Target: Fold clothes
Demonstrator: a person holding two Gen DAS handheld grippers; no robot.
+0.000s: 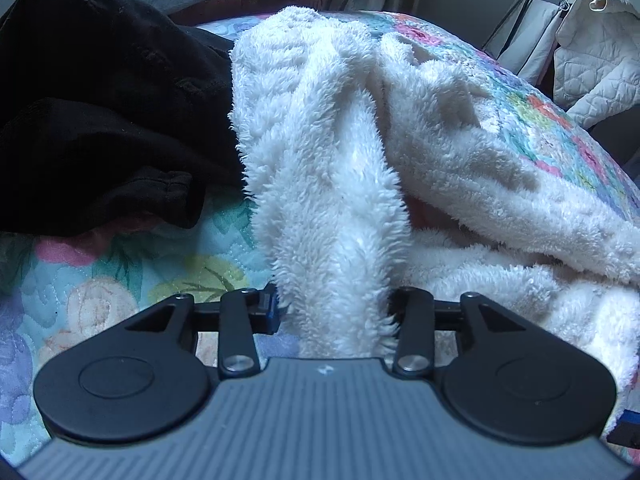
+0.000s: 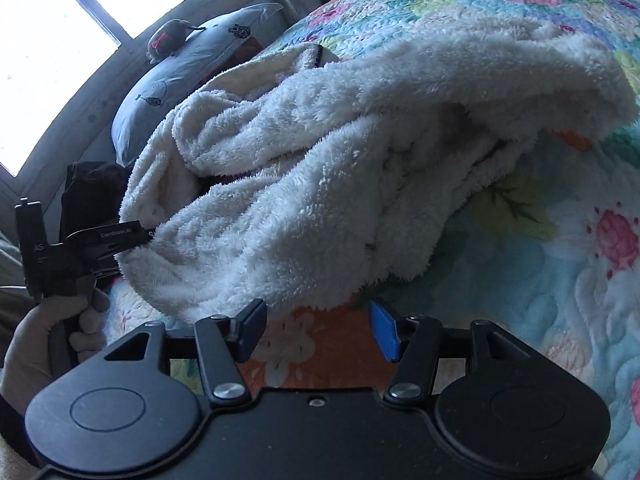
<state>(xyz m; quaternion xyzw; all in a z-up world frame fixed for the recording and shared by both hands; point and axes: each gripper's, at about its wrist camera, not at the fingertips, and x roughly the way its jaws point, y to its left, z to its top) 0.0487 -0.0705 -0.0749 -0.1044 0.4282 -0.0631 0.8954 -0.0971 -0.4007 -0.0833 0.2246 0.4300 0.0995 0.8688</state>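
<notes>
left gripper (image 1: 334, 312) fingertips buried in white fleece garment (image 1: 328, 184), pad contact not visible. black garment (image 1: 100, 120) left of the fleece cut by frame edge. quilt (image 2: 540, 260) under the fleece hidden. gloved hand (image 2: 36, 336) left of the fleece cropped. print on pillow (image 2: 180, 80) behind the fleece too small.

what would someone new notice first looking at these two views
A big fluffy white fleece garment lies bunched in the middle of the bed, on a bright floral quilt. One thick fold of it runs between the fingers of the left claw, while the right claw stands open just short of its near edge with nothing in it. To the left of the fleece in the left wrist view lies a heap of black clothing.
</notes>
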